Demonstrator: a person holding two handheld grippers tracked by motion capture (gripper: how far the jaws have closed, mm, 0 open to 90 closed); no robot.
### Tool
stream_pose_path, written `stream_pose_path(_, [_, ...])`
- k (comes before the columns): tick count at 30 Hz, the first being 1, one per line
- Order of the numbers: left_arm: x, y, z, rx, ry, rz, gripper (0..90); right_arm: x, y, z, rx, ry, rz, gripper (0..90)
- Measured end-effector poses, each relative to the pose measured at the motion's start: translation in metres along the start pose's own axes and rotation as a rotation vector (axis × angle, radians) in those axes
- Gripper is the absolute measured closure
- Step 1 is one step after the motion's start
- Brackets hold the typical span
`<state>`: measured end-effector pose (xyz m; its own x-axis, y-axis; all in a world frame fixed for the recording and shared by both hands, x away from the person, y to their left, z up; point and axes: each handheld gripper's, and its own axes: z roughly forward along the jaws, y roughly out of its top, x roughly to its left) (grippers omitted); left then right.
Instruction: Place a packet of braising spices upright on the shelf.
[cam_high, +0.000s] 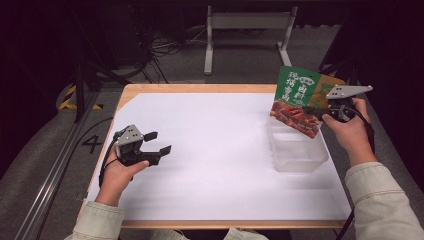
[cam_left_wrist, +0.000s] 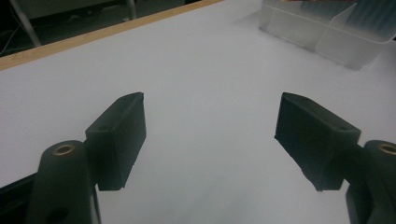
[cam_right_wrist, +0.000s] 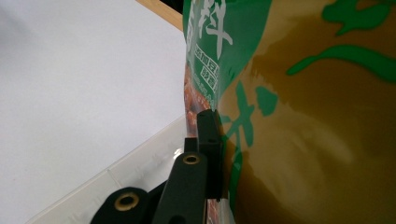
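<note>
A green and tan snack pouch (cam_high: 300, 100) with a picture of brown food hangs tilted above a clear plastic bin (cam_high: 296, 150) at the right of the table. My right gripper (cam_high: 320, 111) is shut on the pouch's right edge; in the right gripper view one black jaw presses flat against the pouch (cam_right_wrist: 303, 116), and the bin's rim (cam_right_wrist: 140, 163) lies below it. My left gripper (cam_high: 159, 142) rests low over the white table cover at the left, open, with nothing between its fingers (cam_left_wrist: 116, 140). The bin (cam_left_wrist: 322, 28) stands far ahead of it.
White sheet (cam_high: 210, 150) covers the wooden table (cam_high: 200, 88). A divider wall (cam_left_wrist: 338, 28) splits the bin into compartments. Beyond the far edge stand a grey metal stand (cam_high: 247, 30) and cables on the floor. A rail (cam_high: 55, 165) runs along the left side.
</note>
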<state>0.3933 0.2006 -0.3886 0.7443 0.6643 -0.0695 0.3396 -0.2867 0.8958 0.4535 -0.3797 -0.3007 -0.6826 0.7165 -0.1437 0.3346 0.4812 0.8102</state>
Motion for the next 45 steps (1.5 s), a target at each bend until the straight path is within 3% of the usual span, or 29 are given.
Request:
stream_pose_path(12, [0.0,0.0,-0.001,-0.002,-0.001,-0.006,25.6,-0.004,-0.015,0.008,0.021,0.005,0.031,89.8])
stream_pose_path(31, [0.0,-0.001,0.001,0.008,-0.004,-0.005,25.5,-0.004,-0.038,0.028,0.038,0.05,0.099,89.8])
stream_pose_path(45, [-0.001,-0.002,0.001,0.009,-0.007,-0.015,25.5,-0.012,-0.047,0.031,0.038,0.032,0.167,89.8])
